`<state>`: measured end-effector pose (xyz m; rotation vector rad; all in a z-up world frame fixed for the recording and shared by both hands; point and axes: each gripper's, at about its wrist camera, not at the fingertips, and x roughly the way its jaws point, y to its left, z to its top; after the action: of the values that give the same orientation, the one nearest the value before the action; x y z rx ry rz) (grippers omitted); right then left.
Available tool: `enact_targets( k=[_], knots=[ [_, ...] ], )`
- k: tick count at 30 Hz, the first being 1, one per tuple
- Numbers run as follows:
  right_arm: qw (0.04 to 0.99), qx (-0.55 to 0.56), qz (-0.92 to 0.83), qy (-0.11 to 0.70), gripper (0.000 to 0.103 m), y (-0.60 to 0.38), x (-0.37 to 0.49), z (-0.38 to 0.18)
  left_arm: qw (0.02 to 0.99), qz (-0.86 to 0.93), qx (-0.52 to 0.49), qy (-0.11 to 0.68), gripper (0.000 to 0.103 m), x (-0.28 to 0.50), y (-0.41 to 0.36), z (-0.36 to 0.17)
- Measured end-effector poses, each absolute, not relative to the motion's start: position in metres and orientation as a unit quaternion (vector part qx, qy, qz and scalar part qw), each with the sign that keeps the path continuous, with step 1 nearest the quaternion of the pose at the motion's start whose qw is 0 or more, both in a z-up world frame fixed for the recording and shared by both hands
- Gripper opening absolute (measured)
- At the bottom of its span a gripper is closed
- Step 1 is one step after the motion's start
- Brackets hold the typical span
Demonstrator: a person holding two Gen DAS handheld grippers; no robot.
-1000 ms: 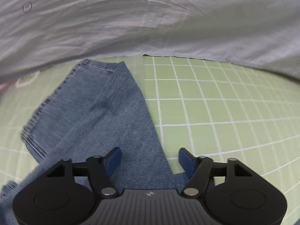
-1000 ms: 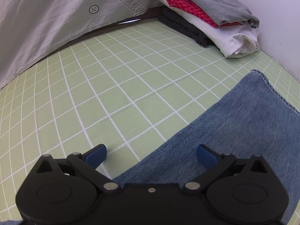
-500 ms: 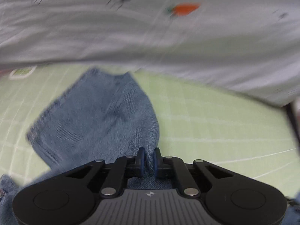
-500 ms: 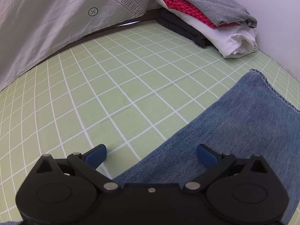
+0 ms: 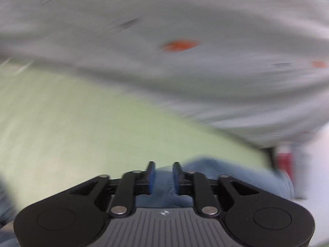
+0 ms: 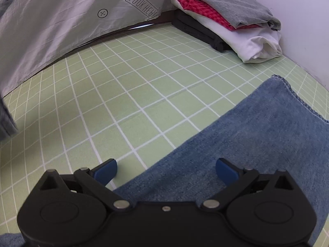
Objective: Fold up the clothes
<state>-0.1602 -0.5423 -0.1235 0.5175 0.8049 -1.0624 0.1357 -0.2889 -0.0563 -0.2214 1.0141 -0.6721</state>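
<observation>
The blue denim garment (image 6: 257, 135) lies on the green grid mat (image 6: 123, 94), its hemmed edge at the right. My right gripper (image 6: 166, 169) hangs open just above the garment's near edge, one finger over the mat and the other over denim. The left wrist view is heavily blurred. There my left gripper (image 5: 163, 175) has a bunched fold of the denim (image 5: 226, 173) filling the narrow gap between its blue pads. The jaws are opening slightly, and the cloth is lifted off the mat (image 5: 82, 123).
A stack of folded clothes (image 6: 226, 20), grey over red, white and black, sits at the mat's far right corner by the wall. A pale grey printed sheet (image 6: 51, 20) hangs along the far edge. A blurred grey-blue cloth edge (image 6: 6, 119) shows at far left.
My left gripper closed on the denim's edge, then rose and swung with the cloth, so the flat garment has left its view. The right gripper has stayed still and open.
</observation>
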Motion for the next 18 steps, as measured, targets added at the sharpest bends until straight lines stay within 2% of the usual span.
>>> enact_targets(
  k=[2,4,6,7,13,18],
  knots=[
    [0.753,0.24,-0.487,0.372,0.103,-0.543,-0.158,-0.123,0.814,-0.267,-0.103,0.505,0.03,0.145,-0.267,-0.072],
    [0.755,0.246,-0.48,0.372,0.103,-0.541,-0.155,-0.121,0.819,-0.253,-0.119,0.501,0.038,0.147,-0.243,-0.069],
    [0.758,0.253,-0.473,0.371,0.103,-0.539,-0.152,-0.119,0.83,-0.235,-0.122,0.49,0.05,0.142,-0.22,-0.065],
    [0.76,0.256,-0.469,0.371,0.103,-0.538,-0.15,-0.119,0.836,-0.226,-0.122,0.485,0.052,0.14,-0.209,-0.064],
    [0.792,0.311,-0.407,0.332,0.103,-0.527,-0.13,-0.101,0.861,-0.133,-0.101,0.48,0.053,0.145,-0.149,-0.072],
    [0.816,0.349,-0.329,0.324,0.103,-0.511,-0.107,-0.095,0.855,-0.13,-0.168,0.474,0.053,0.145,-0.119,-0.07]
  ],
)
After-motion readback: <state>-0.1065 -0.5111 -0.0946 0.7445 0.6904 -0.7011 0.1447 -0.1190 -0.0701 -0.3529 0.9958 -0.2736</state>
